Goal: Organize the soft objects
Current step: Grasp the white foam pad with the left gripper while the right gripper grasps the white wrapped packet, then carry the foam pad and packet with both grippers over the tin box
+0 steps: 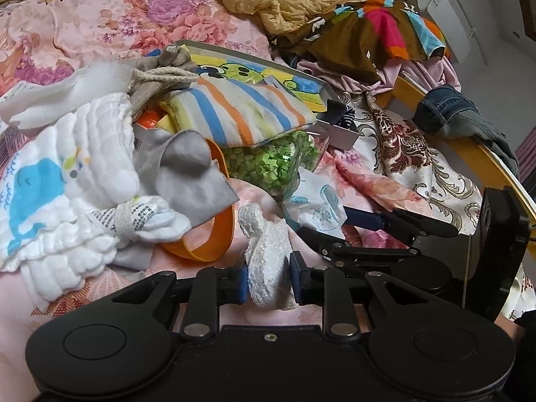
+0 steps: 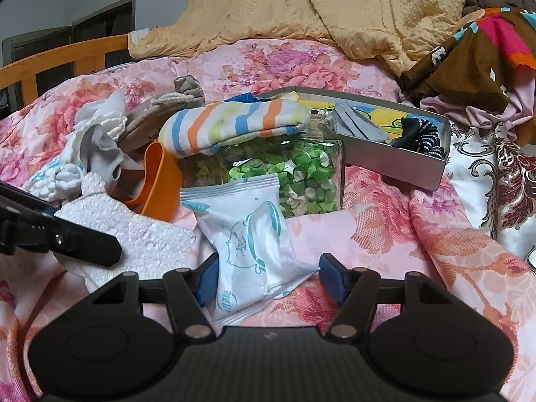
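A lumpy white foam piece (image 1: 266,261) lies on the pink floral quilt (image 1: 110,26), and my left gripper (image 1: 268,279) is shut on it, blue pads pressing both its sides. In the right wrist view the same foam piece (image 2: 134,227) lies at the left under one black finger (image 2: 87,246) of the left gripper. A white packet with blue print (image 2: 248,234) lies flat between the blue pads of my right gripper (image 2: 271,281). Its edges reach the pads but it is not squeezed, so that gripper is open. Just right of the foam, the right gripper (image 1: 335,231) straddles the packet (image 1: 315,201).
Behind lie a striped sock (image 2: 234,124) on a jar of green paper stars (image 2: 294,174), an orange band (image 2: 160,184), a grey box (image 2: 402,160) holding small cloths, and a whale-print muslin (image 1: 50,194). A wooden bed rail (image 1: 495,160) borders the right.
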Demonstrator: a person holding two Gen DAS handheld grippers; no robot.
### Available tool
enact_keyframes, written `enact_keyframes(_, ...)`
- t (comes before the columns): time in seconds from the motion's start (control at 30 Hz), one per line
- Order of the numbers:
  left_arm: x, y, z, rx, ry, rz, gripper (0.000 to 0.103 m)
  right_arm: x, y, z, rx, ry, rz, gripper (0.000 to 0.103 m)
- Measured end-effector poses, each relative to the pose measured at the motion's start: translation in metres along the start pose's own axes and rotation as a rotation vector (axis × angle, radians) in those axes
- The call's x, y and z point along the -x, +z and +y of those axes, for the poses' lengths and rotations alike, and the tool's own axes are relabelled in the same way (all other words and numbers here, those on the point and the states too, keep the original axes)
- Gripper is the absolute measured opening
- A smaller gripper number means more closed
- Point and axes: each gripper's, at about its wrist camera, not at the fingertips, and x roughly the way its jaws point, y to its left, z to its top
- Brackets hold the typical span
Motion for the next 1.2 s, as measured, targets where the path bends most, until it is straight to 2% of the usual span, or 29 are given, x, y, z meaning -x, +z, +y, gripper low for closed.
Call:
enact_keyframes(0.23,0.003,-0.001,-0.005,-0.021,-0.023,0.002,0.017,0.003,0.000,-0.005,-0.033,0.005,-0.001,0.062)
enact_keyframes(0.4,0.003,-0.003,-0.009,-0.048,-0.030,0.005,0.016,-0.007,0.001,-0.004,-0.019,0.003,0.039,0.076)
enact_keyframes(0.47,0.002,-0.003,-0.008,-0.041,-0.030,0.005,0.016,-0.009,0.000,-0.006,-0.032,0.009,0.039,0.075)
enact_keyframes(0.57,0.002,-0.003,-0.007,-0.036,-0.032,0.006,0.016,-0.008,-0.001,-0.008,-0.042,0.009,0.037,0.068)
enact_keyframes(0.73,0.004,-0.002,-0.009,-0.035,-0.034,0.000,0.015,-0.003,-0.002,-0.004,-0.030,0.006,0.026,0.063)
enact_keyframes(0.77,0.004,-0.002,-0.009,-0.035,-0.033,-0.003,0.015,-0.001,-0.002,-0.003,-0.026,0.002,0.022,0.054)
enact_keyframes(0.8,0.005,-0.002,-0.009,-0.034,-0.033,-0.005,0.015,0.001,-0.002,-0.003,-0.027,0.001,0.016,0.037)
enact_keyframes(0.87,0.006,-0.001,-0.009,-0.036,-0.037,-0.006,0.015,0.005,-0.001,-0.001,-0.039,0.000,0.004,0.031)
enact_keyframes(1.03,0.010,-0.001,-0.013,-0.055,-0.044,-0.023,0.015,0.011,-0.002,0.007,-0.021,-0.024,0.011,0.029)
enact_keyframes(1.2,0.020,0.000,-0.016,-0.063,-0.053,-0.057,0.015,0.028,0.002,-0.002,-0.094,-0.032,-0.021,0.028)
